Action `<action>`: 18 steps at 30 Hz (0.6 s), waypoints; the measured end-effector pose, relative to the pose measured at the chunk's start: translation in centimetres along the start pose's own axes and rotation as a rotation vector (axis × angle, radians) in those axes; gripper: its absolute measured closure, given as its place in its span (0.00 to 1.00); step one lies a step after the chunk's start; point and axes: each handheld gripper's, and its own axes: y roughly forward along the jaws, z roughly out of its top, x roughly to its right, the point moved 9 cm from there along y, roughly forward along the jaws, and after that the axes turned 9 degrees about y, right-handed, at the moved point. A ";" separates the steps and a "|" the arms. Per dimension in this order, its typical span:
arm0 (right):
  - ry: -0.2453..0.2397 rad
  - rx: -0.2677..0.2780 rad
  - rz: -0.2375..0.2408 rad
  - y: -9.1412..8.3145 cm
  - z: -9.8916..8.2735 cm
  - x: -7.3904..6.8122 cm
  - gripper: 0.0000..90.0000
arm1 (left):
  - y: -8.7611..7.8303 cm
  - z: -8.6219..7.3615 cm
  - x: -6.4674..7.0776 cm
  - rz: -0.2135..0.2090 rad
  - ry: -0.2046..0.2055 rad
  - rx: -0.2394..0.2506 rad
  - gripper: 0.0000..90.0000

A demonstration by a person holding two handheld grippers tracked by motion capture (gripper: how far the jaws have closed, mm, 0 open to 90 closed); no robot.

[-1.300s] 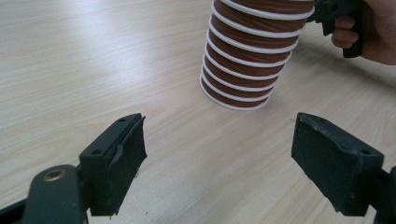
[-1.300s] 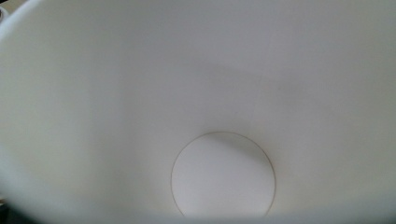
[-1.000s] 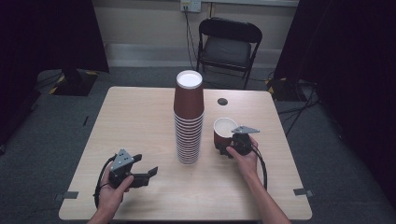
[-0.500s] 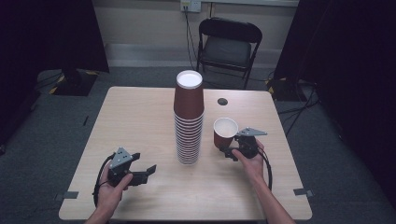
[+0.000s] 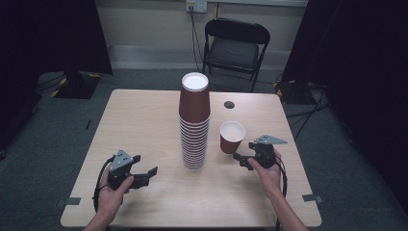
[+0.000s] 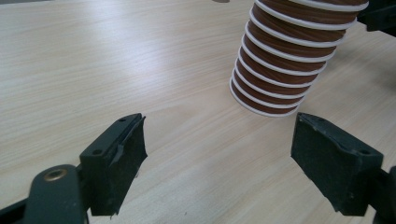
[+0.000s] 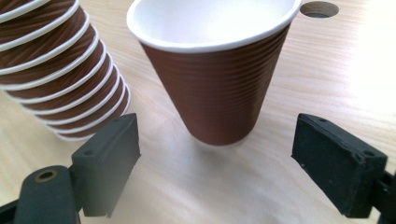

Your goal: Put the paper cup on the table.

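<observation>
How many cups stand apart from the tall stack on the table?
1: a single brown cup stands upright on the table, right of the stack, just beyond the open right gripper.

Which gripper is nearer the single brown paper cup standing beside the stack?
The right gripper. It sits just in front of the single cup, jaws open and apart from it. The left gripper lies beyond the cup stack, near the table's front left.

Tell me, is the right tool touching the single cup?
Apart. In the right gripper view, the right tool has both jaws open, with bare table between them and the single cup.
</observation>
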 end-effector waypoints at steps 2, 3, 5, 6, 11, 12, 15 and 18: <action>-0.002 0.002 -0.003 -0.6 -0.1 0.0 0.17 | 0.0 -0.1 -0.1 -0.001 -0.002 -0.001 0.20; 0.000 0.003 -0.003 -0.9 -0.1 0.0 0.17 | 0.0 -0.1 -0.2 0.005 -0.005 -0.003 0.20; -0.001 0.000 -0.005 -1.5 -0.3 -0.1 0.17 | -0.1 -0.2 -0.3 0.015 -0.009 -0.007 0.20; 0.001 -0.003 0.002 -2.2 -0.4 -0.3 0.17 | -0.1 -0.3 -0.4 0.013 -0.013 -0.012 0.20; -0.010 0.011 -0.003 -3.7 -0.7 -0.5 0.17 | -0.1 -0.5 -0.5 0.012 -0.016 -0.021 0.20; -0.010 0.015 -0.002 -4.1 -0.7 -0.6 0.17 | -0.1 -0.5 -0.5 0.014 -0.015 -0.023 0.20; 0.005 0.028 -0.001 -5.2 -1.1 -0.6 0.17 | 0.0 -0.6 -0.4 0.010 -0.013 -0.025 0.20; 0.010 0.028 -0.020 -6.2 -1.7 -0.4 0.18 | 0.0 -0.7 -0.1 0.001 -0.002 -0.034 0.20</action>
